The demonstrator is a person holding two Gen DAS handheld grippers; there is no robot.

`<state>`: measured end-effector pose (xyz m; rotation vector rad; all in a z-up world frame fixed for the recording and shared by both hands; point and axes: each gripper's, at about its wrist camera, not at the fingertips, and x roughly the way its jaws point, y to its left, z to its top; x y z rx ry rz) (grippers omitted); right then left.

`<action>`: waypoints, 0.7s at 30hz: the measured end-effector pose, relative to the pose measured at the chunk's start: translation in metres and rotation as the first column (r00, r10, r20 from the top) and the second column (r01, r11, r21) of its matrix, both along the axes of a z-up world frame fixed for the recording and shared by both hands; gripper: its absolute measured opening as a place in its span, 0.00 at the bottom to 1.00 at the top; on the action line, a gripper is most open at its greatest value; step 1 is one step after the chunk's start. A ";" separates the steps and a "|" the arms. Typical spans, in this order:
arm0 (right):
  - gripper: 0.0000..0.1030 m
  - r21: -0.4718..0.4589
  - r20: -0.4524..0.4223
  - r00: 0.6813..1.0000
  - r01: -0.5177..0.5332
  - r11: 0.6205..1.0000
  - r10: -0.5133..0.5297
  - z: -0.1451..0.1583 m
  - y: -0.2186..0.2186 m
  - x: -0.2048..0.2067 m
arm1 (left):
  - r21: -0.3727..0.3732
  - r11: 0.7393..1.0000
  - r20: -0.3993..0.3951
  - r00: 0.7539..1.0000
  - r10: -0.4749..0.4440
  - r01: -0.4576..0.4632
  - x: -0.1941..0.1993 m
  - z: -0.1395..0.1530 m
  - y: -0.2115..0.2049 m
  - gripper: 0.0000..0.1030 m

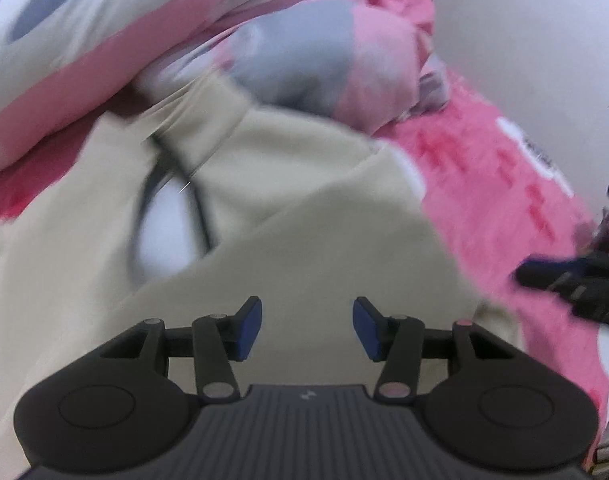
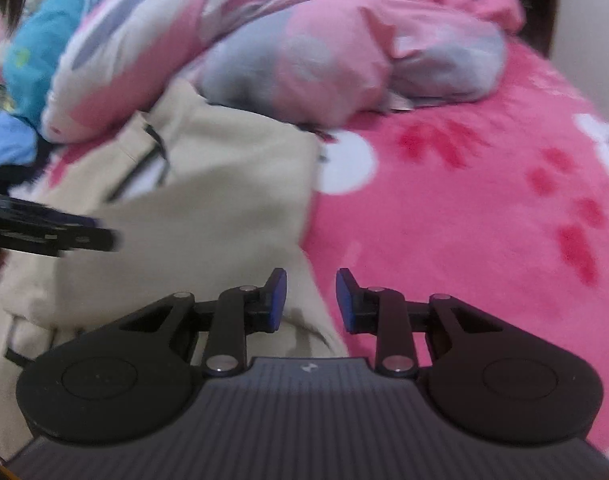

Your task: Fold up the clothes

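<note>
A cream garment [image 1: 288, 208] with dark trim and a white patch lies spread and partly folded on a pink bedspread [image 1: 504, 200]. My left gripper [image 1: 307, 326] hovers over its near part, open, with nothing between the blue pads. In the right wrist view the same cream garment [image 2: 224, 200] fills the left half. My right gripper [image 2: 310, 300] is open over the garment's right edge, where cream cloth meets the pink bedspread [image 2: 464, 220]; the pads grip nothing. Each gripper shows blurred at the edge of the other's view: the right gripper [image 1: 576, 280] and the left gripper [image 2: 52, 232].
A bunched pink, white and grey quilt [image 1: 304, 48] [image 2: 304, 60] lies right behind the garment and overlaps its far edge. Blue cloth [image 2: 44, 52] is heaped at the far left. A white wall [image 1: 544, 40] bounds the bed on the right.
</note>
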<state>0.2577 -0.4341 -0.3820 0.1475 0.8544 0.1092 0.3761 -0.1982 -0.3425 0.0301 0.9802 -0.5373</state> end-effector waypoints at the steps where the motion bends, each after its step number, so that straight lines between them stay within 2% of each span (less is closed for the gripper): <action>1: 0.25 0.008 -0.006 1.000 -0.027 1.000 0.027 -0.004 0.001 0.008 | -0.022 1.000 0.004 1.000 -0.016 0.016 0.012 -0.001 -0.012 0.56; 3: 0.27 -0.039 -0.023 0.996 -0.082 0.996 0.081 -0.013 0.004 0.015 | -0.049 0.998 0.008 0.999 -0.047 0.047 0.035 -0.005 -0.039 0.57; 5: 0.28 -0.051 -0.068 0.991 -0.122 0.991 0.118 -0.021 0.003 0.016 | -0.040 0.996 0.027 0.997 -0.078 0.079 0.054 -0.010 -0.067 0.58; 7: 0.32 -0.056 -0.110 0.983 -0.154 0.986 0.147 -0.029 0.001 0.012 | 0.004 0.994 0.036 0.993 -0.113 0.113 0.068 -0.017 -0.094 0.65; 11: 0.30 -0.107 -0.150 0.969 -0.211 0.972 0.194 -0.042 0.005 0.009 | 0.126 0.980 0.065 0.985 -0.162 0.152 0.086 -0.038 -0.134 0.65; 12: 0.21 -0.102 -0.150 0.970 -0.206 0.973 0.190 -0.044 0.005 0.011 | 0.142 0.979 0.060 0.986 -0.153 0.144 0.090 -0.044 -0.138 0.62; 13: 0.09 -0.088 -0.143 0.974 -0.191 0.978 0.177 -0.044 0.004 0.013 | 0.150 0.980 0.053 0.988 -0.142 0.133 0.094 -0.049 -0.141 0.52; 14: 0.06 -0.082 -0.135 0.978 -0.170 0.982 0.158 -0.044 0.003 0.012 | 0.142 0.983 0.050 0.990 -0.129 0.121 0.097 -0.052 -0.140 0.43; 15: 0.04 -0.077 -0.126 0.982 -0.151 0.986 0.140 -0.043 0.001 0.011 | 0.124 0.986 0.049 0.992 -0.114 0.108 0.100 -0.054 -0.136 0.26; 16: 0.04 -0.073 -0.112 0.986 -0.132 0.989 0.124 -0.041 0.000 0.009 | 0.096 0.992 0.045 0.995 -0.090 0.085 0.102 -0.055 -0.132 0.15; 18: 0.03 -0.055 -0.085 0.993 -0.087 0.995 0.082 -0.037 -0.002 0.002 | 0.031 0.999 0.033 0.999 -0.028 0.027 0.106 -0.056 -0.124 0.10; 21: 0.03 -0.045 -0.067 0.997 -0.041 0.998 0.038 -0.038 -0.002 -0.007 | -0.041 0.998 0.035 0.998 0.054 -0.052 0.106 -0.060 -0.114 0.08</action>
